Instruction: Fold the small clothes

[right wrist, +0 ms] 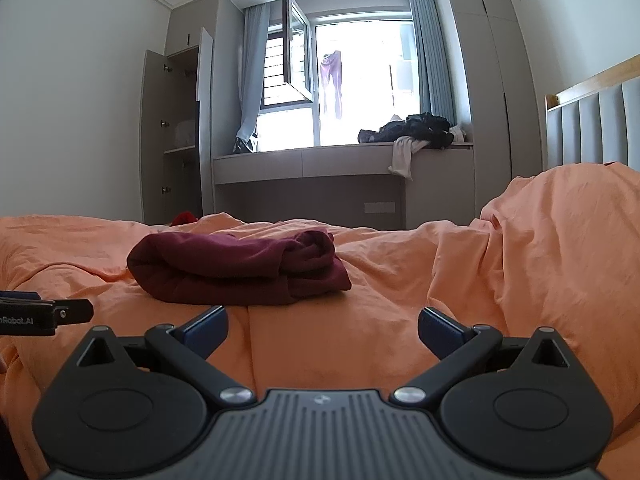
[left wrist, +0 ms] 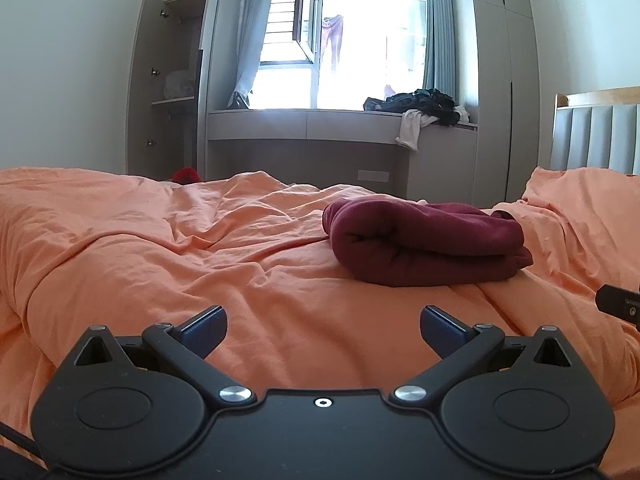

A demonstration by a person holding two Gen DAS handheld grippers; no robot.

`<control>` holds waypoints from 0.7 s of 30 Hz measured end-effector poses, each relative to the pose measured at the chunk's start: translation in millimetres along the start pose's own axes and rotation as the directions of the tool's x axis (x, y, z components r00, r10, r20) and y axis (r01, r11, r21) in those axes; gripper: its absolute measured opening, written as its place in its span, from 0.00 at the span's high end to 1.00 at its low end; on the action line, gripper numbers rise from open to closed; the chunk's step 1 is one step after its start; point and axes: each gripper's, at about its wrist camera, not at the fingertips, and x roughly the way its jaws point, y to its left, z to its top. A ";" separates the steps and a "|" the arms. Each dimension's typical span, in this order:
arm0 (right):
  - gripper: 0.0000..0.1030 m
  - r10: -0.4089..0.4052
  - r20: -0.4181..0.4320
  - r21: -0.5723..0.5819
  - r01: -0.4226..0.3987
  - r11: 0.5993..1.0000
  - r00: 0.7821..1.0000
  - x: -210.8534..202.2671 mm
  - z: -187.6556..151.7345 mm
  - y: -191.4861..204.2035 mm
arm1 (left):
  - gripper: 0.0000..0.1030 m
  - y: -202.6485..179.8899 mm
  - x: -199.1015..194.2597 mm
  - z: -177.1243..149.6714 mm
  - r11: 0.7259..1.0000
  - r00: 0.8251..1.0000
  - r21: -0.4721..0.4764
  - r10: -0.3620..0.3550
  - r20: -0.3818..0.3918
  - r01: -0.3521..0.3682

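Observation:
A dark red garment (left wrist: 428,240) lies folded in a thick bundle on the orange bed cover (left wrist: 200,248). In the right wrist view the garment (right wrist: 240,268) sits ahead and to the left. My left gripper (left wrist: 323,330) is open and empty, low over the cover, short of the bundle and to its left. My right gripper (right wrist: 323,330) is open and empty, short of the bundle and to its right. The edge of the right gripper shows at the far right of the left wrist view (left wrist: 618,304). The left gripper shows at the far left of the right wrist view (right wrist: 44,312).
The cover bulges up at the right (right wrist: 560,232) by a padded headboard (right wrist: 592,128). Beyond the bed stands a window bench (left wrist: 320,124) with a pile of dark and white clothes (left wrist: 420,110). An open wardrobe (left wrist: 172,84) stands at the left.

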 end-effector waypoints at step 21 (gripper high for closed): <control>0.00 -0.003 -0.029 0.043 0.005 0.999 1.000 3.2 -2.5 -8.7 | 0.00 -2.7 2.4 -4.7 1.000 1.000 0.015 -0.004 -0.016 0.004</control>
